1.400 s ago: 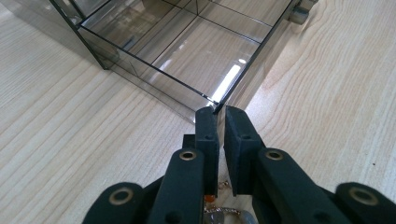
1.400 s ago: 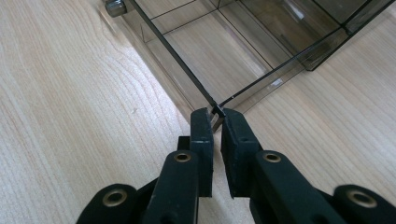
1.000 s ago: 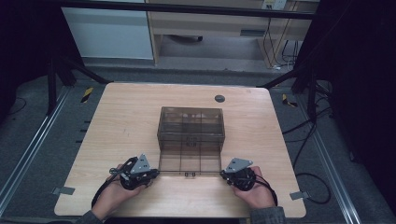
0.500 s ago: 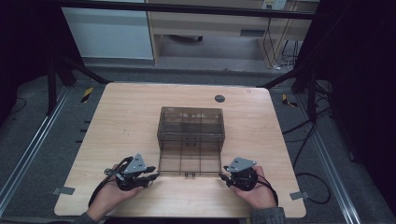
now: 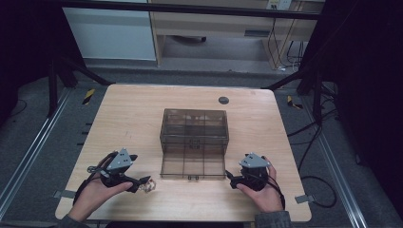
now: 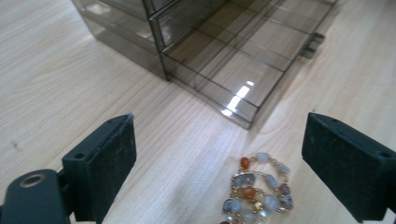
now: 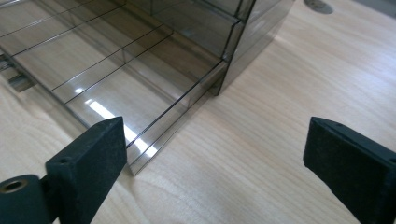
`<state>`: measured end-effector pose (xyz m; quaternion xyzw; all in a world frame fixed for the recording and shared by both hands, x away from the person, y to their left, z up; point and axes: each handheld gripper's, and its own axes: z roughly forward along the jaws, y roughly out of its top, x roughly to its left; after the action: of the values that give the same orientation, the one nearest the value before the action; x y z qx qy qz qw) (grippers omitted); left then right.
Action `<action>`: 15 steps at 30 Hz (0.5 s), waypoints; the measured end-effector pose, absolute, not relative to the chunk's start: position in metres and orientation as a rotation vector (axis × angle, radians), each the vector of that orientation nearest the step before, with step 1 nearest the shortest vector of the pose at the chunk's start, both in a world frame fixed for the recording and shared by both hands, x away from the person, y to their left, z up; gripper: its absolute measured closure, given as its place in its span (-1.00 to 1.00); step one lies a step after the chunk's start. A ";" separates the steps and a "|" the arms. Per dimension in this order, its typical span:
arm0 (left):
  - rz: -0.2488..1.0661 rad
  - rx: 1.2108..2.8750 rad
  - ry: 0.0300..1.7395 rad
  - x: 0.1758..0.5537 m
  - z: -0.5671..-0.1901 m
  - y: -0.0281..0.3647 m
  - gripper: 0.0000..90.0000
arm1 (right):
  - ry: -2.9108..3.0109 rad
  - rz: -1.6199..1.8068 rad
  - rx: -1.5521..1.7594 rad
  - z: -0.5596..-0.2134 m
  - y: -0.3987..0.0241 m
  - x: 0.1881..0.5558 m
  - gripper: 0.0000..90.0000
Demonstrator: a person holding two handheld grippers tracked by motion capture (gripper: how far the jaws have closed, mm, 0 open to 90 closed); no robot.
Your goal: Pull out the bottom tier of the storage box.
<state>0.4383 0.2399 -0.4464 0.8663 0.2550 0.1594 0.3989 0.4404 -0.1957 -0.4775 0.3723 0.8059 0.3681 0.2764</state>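
One smoked drawer box (image 5: 194,137), one beaded bracelet (image 6: 254,189), two tongs.

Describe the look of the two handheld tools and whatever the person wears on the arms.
Both tools, left and right, are black with a grey three-cornered plate on top and thin black cables. Their jaws are flat black blocks with rough pads. Grey sleeves show at the wrists.

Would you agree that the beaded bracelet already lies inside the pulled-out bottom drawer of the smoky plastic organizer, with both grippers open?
Not quite: the beaded bracelet lies on the bare wooden table, outside the pulled-out drawer, between the open jaws of the left gripper, as the left gripper view shows. The rest holds: the organizer's bottom drawer is pulled out, and the right gripper is open too.
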 end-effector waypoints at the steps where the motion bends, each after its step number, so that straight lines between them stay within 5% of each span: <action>1: 0.408 2.187 0.641 0.438 -0.444 0.241 -0.86 | 2.160 0.991 1.001 -0.477 -0.196 0.440 -0.86; 15: 0.348 2.424 0.573 0.431 -0.451 0.225 -0.77 | 2.070 1.031 1.092 -0.475 -0.210 0.443 -0.84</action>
<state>0.4307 0.2252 -0.4515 0.9169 0.2169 0.1316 0.3081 0.4435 -0.2102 -0.4748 0.4091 0.7750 0.3862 0.2879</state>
